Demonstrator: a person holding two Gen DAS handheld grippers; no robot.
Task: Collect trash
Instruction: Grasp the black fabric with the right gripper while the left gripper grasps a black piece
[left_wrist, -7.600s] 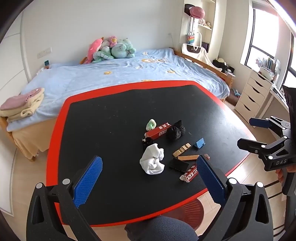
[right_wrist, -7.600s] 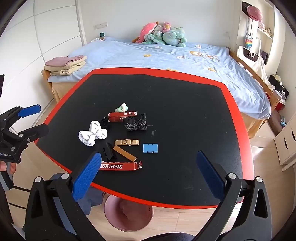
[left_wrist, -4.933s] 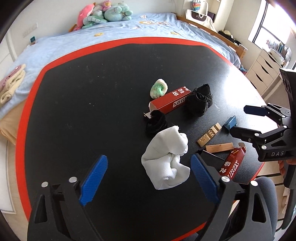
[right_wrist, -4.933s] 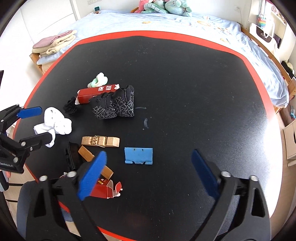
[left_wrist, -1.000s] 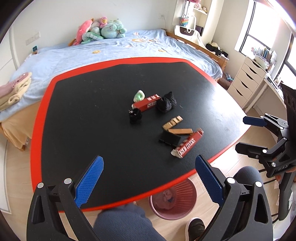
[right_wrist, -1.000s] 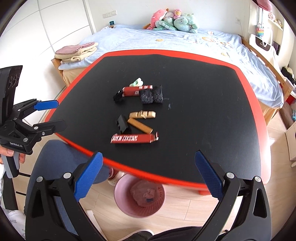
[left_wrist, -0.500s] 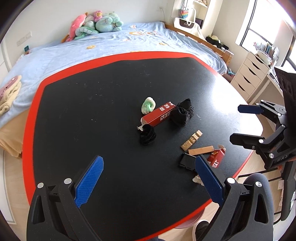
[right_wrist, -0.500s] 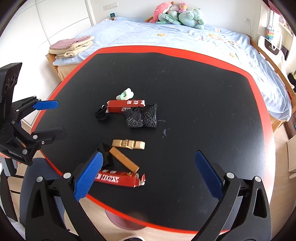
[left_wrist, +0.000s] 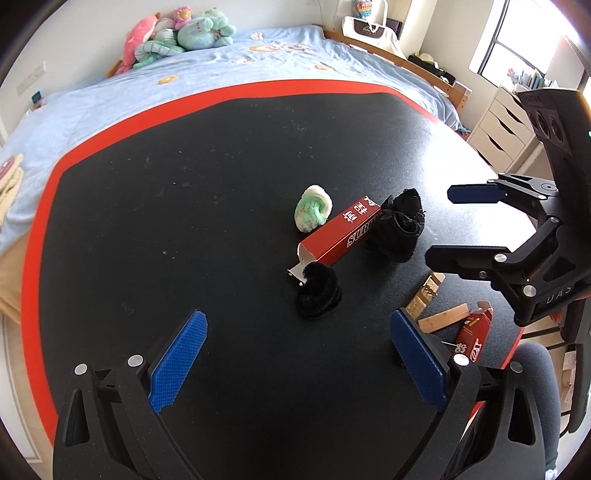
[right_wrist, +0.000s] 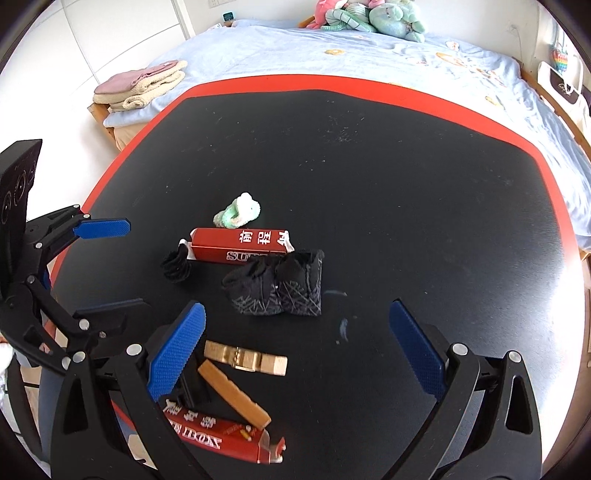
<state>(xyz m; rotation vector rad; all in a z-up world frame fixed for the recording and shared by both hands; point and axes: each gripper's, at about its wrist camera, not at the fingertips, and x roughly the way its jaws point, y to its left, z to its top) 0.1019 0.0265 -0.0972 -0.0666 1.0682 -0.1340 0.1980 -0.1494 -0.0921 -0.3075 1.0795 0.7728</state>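
Both our grippers are spread wide and empty: left gripper, right gripper. The small fuzzy black fabric bundle sits just ahead of our left gripper, touching the long red cardboard box. It looks light, soft and squashy, so we'd pinch across its middle.
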